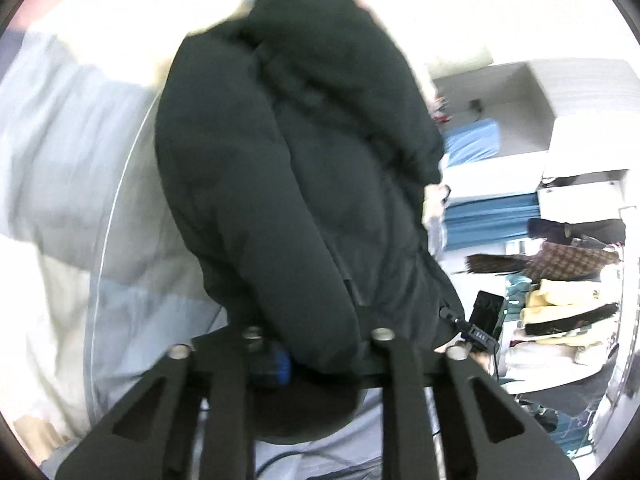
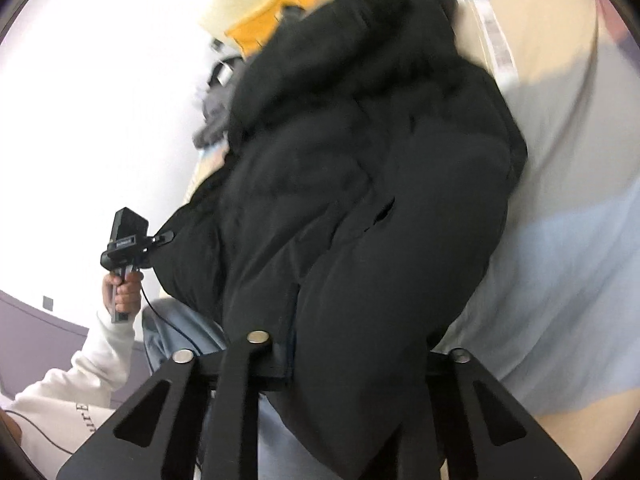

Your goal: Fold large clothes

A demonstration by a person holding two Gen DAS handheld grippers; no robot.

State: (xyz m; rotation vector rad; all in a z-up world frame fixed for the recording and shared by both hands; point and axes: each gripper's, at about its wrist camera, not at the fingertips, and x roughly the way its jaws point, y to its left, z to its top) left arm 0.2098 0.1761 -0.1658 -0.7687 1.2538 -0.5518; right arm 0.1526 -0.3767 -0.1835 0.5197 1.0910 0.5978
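Observation:
A large black puffer jacket (image 1: 296, 152) hangs lifted in front of both cameras, above a bed with a pale blue and cream cover (image 1: 72, 168). My left gripper (image 1: 320, 356) is shut on the jacket's lower edge; black fabric bulges over and under its fingers. My right gripper (image 2: 352, 360) is shut on another part of the jacket (image 2: 360, 184), which drapes over its fingers. In the right wrist view my left gripper (image 2: 128, 248) shows from the side, held in a hand at the jacket's left edge. The frames are blurred.
The bed cover (image 2: 568, 184) fills the right of the right wrist view. A yellow cloth (image 2: 272, 20) lies at the top. In the left wrist view, shelves with blue curtains (image 1: 488, 220) and stacked clothes (image 1: 560, 312) stand at the right.

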